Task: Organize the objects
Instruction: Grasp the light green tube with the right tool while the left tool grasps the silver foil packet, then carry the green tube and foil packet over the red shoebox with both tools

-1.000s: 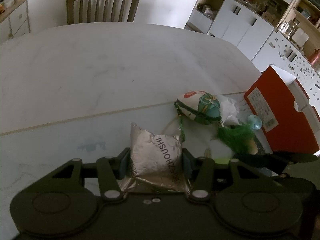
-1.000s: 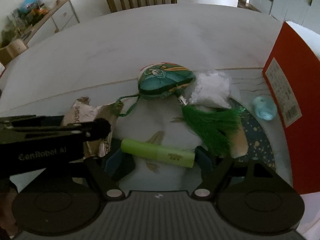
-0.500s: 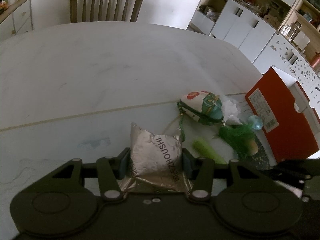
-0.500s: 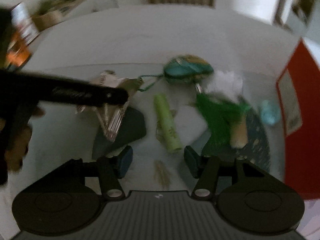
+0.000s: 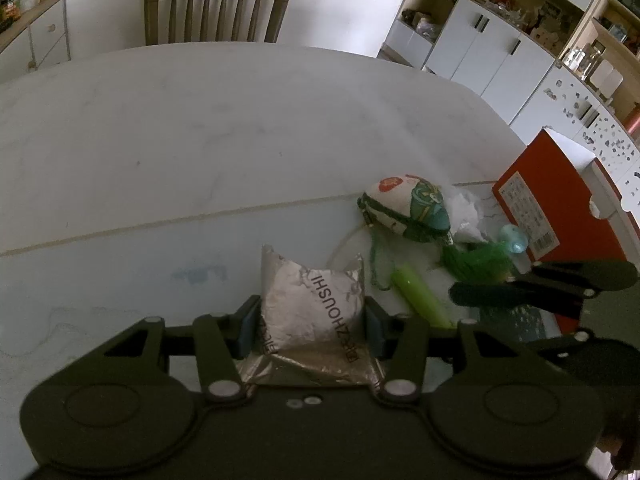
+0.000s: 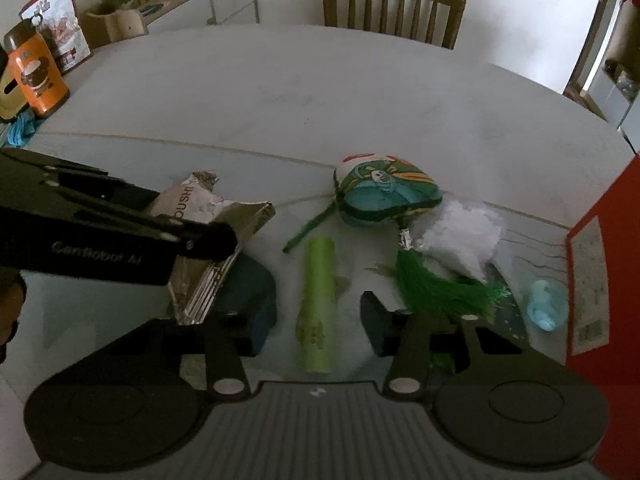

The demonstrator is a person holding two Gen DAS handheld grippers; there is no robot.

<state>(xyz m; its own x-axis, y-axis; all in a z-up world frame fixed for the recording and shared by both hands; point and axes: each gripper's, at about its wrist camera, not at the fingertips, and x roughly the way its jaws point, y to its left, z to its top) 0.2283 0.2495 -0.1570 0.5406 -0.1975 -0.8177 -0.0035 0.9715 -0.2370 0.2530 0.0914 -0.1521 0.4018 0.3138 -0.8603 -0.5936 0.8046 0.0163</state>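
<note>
Foil packet: a crinkled silver packet [image 5: 316, 312] with printed lettering sits clamped between the two pads of the left gripper [image 5: 312, 322], low over the near part of the table.
Left gripper: closed on the packet, squeezing it at its sides; the packet's sealed bottom edge pokes out behind the pads.
Green tube: a pale green tube [image 6: 318, 304] lies flat on the table, pointing away from the right-hand camera, just right of the packet.
Right gripper: the right gripper [image 6: 318, 320] is spread wide and holds nothing; the tube lies in the gap, touching neither pad as far as I can tell.
Nearby things: a stuffed cloth pouch [image 6: 384, 194] with a green tassel [image 6: 440, 286], a crumpled white plastic bag [image 6: 464, 236] and a small blue object [image 6: 546, 310] lie beyond and to the right.
Red box: a red box [image 5: 560, 216] stands at the right edge of the table [image 5: 200, 140].
Risk: the foil is thin and slippery, so a loose squeeze could let it slide out; the two grippers are near each other and could collide, or the tube could roll aside.
</note>
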